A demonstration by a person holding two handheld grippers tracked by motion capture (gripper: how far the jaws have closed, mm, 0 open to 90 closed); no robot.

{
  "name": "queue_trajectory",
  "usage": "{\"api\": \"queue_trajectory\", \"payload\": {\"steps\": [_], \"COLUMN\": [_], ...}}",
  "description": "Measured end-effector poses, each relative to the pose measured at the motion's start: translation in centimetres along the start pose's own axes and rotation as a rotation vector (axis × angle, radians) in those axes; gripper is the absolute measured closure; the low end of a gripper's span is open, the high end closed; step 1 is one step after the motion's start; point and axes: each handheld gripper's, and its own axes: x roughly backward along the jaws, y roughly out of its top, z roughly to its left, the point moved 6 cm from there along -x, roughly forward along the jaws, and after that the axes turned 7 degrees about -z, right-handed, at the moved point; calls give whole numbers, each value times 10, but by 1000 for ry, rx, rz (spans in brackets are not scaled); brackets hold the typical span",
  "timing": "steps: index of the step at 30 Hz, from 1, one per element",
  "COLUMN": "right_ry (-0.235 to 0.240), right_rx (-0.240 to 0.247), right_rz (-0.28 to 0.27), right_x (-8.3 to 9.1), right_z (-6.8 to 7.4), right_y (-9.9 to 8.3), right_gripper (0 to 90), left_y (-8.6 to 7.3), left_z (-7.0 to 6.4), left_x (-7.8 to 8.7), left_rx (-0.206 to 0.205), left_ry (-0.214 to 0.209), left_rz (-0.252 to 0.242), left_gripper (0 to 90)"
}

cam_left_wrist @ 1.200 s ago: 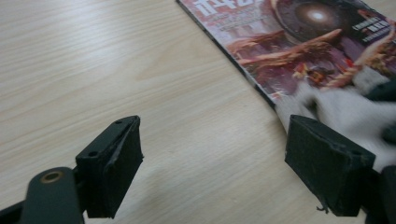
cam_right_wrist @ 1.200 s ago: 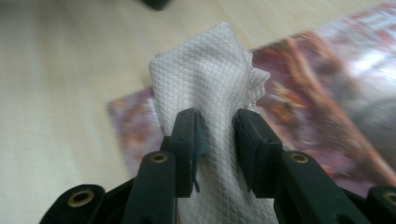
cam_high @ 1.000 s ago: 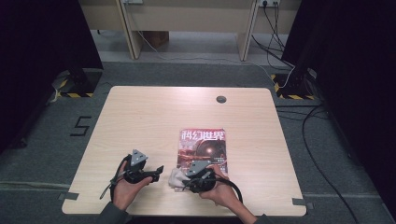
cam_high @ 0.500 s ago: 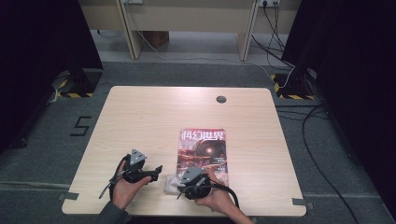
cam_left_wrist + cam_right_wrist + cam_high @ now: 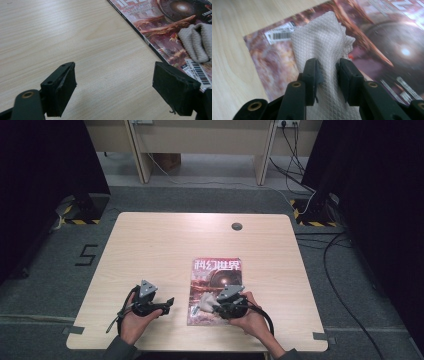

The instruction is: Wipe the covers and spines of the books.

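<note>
From the high view, the magazine (image 5: pixel 216 289) is lying flat on the desk (image 5: pixel 150 245), probably so its cover can be wiped; the right hand-held gripper (image 5: pixel 216 307) is pressing a pale cloth (image 5: pixel 205 302) onto its near left corner, while the left hand-held gripper (image 5: pixel 166 304) is waiting just left of it. In the left gripper view, the left one's jaws are gaping wide, holding nothing above bare wood. In the right gripper view, the jaws are pinching the bunched cloth (image 5: pixel 322 47) tightly over the cover.
</note>
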Motion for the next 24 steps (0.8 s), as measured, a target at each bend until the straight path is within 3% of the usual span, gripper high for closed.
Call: {"api": "queue_trajectory", "payload": {"steps": [4, 8, 14, 18, 21, 24], "right_ry": [29, 46, -5, -21, -31, -25], "right_rx": [18, -3, -74, -85, -66, -76], "right_rz": [-5, -18, -26, -29, -20, -21], "right_x": [8, 19, 40, 48, 48, 47], "right_z": [9, 13, -6, -10, -7, -9], "right_y": [-7, -18, -39, -46, -46, -45], "right_gripper": [684, 681, 681, 680, 680, 675], "left_y": [0, -1, -2, -4, -9, -8], "left_z": [-1, -2, -10, -26, -49, -65], "left_x": [0, 0, 0, -3, -7, -13], "left_rx": [-1, -5, -18, -34, -67, -77], "left_ry": [-3, -4, -29, -71, -138, -171], "left_rz": [-1, 4, 8, 13, 38, 36], "left_gripper": [182, 182, 182, 180, 177, 178]}}
